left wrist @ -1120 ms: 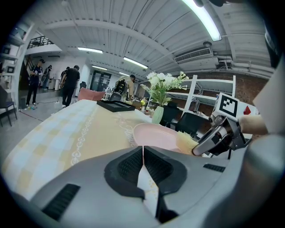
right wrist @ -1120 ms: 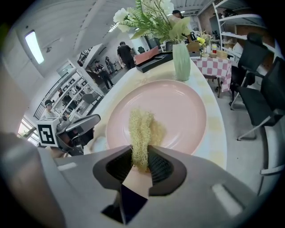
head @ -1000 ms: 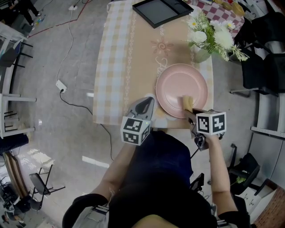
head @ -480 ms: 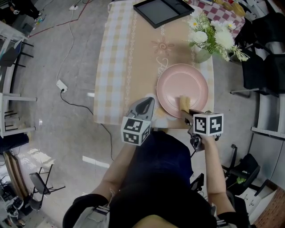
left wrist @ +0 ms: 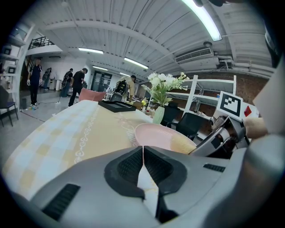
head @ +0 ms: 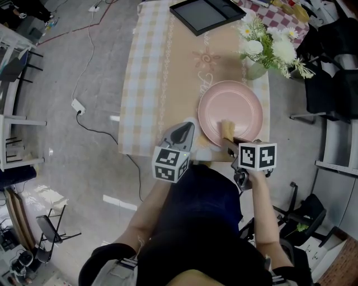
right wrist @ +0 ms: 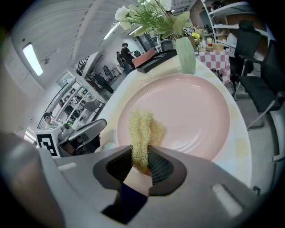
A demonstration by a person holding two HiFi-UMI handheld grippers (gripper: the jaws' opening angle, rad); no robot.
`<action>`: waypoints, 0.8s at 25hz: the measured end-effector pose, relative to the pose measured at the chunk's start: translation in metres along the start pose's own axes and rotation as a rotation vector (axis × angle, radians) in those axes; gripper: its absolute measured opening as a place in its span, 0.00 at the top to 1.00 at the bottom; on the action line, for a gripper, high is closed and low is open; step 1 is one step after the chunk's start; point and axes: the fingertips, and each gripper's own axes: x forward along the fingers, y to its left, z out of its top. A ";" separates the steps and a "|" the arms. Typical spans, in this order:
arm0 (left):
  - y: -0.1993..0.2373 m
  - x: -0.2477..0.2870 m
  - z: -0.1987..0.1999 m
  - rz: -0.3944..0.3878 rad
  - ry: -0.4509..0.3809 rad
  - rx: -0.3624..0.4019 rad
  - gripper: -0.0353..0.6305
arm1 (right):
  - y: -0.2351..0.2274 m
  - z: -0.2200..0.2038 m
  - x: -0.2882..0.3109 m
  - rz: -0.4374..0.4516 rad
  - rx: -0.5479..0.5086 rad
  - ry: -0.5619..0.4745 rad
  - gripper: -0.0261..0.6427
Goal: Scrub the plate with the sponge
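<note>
A round pink plate (head: 230, 109) (right wrist: 191, 111) (left wrist: 158, 136) lies near the table's front right corner. My right gripper (head: 229, 143) (right wrist: 141, 161) is shut on a yellow fibrous sponge (right wrist: 141, 131) (head: 227, 129), whose free end rests on the plate's near rim area. My left gripper (head: 182, 136) (left wrist: 143, 165) hangs at the table's front edge just left of the plate, jaws pressed together with nothing between them. From the left gripper view the sponge (left wrist: 183, 143) shows on the plate beside the right gripper.
A vase of white flowers (head: 263, 50) (right wrist: 183, 49) stands just behind the plate. A black tray (head: 204, 12) lies at the table's far end. The checked tablecloth (head: 148, 78) covers the table. Chairs (head: 330, 84) stand to the right; cables cross the floor at left.
The right gripper with the sponge has slid a little to the left and nearer along the plate's front part. The left gripper has stayed put.
</note>
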 end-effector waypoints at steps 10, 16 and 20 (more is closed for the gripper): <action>0.003 -0.002 -0.002 0.014 0.001 -0.007 0.92 | 0.012 0.003 0.011 0.029 0.007 0.001 0.83; 0.006 -0.002 -0.002 0.022 0.002 -0.012 0.92 | 0.021 0.007 0.018 0.048 0.000 0.012 0.83; 0.004 -0.002 -0.001 0.022 0.001 -0.013 0.92 | 0.027 0.010 0.021 0.058 -0.009 0.016 0.83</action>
